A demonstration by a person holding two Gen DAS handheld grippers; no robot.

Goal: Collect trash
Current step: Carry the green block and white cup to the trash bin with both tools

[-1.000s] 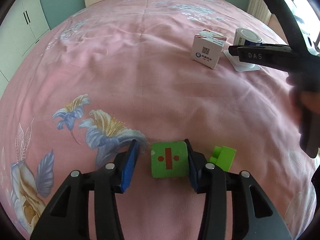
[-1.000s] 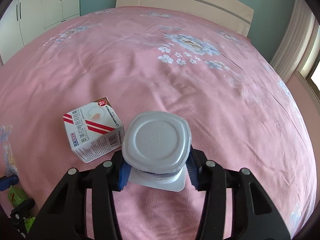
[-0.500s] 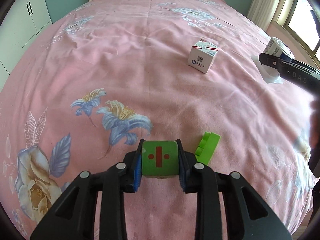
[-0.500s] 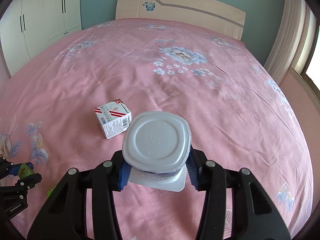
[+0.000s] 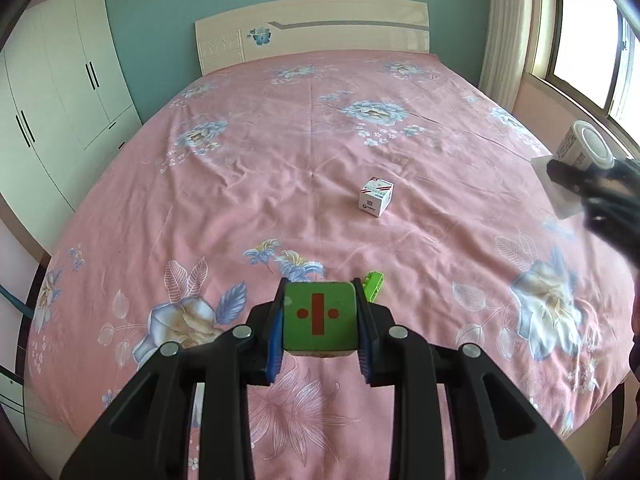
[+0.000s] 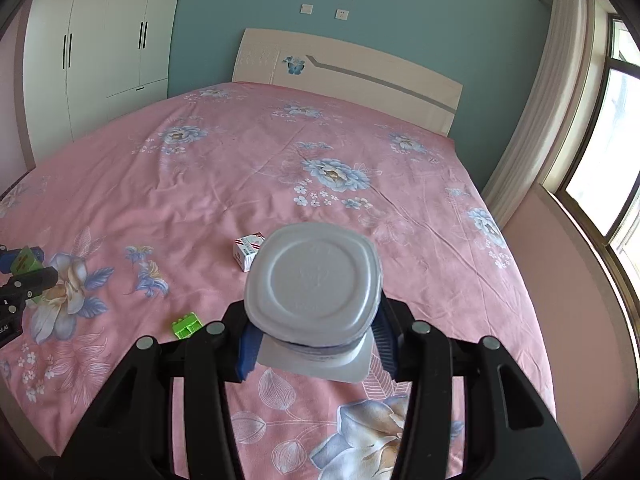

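My left gripper (image 5: 320,320) is shut on a green cube (image 5: 319,318) with a red bar and two red dots, held well above the pink bed. My right gripper (image 6: 314,340) is shut on a white plastic cup (image 6: 314,284), bottom toward the camera, also lifted above the bed. The cup also shows at the right edge of the left wrist view (image 5: 586,150). A small white carton with red stripes (image 5: 375,196) lies on the bedspread; it also shows behind the cup in the right wrist view (image 6: 248,249). A green toy brick (image 6: 187,325) lies on the bed.
The pink flowered bedspread (image 5: 280,152) covers a wide bed with a cream headboard (image 5: 312,28). White wardrobes (image 5: 60,92) stand on the left. A window (image 6: 600,152) and curtain are on the right. The bed's front edge lies below both grippers.
Both grippers have risen and pulled back from the bed with their loads. The left gripper closed on the green cube and lifted it; the brick and carton stayed on the bed.
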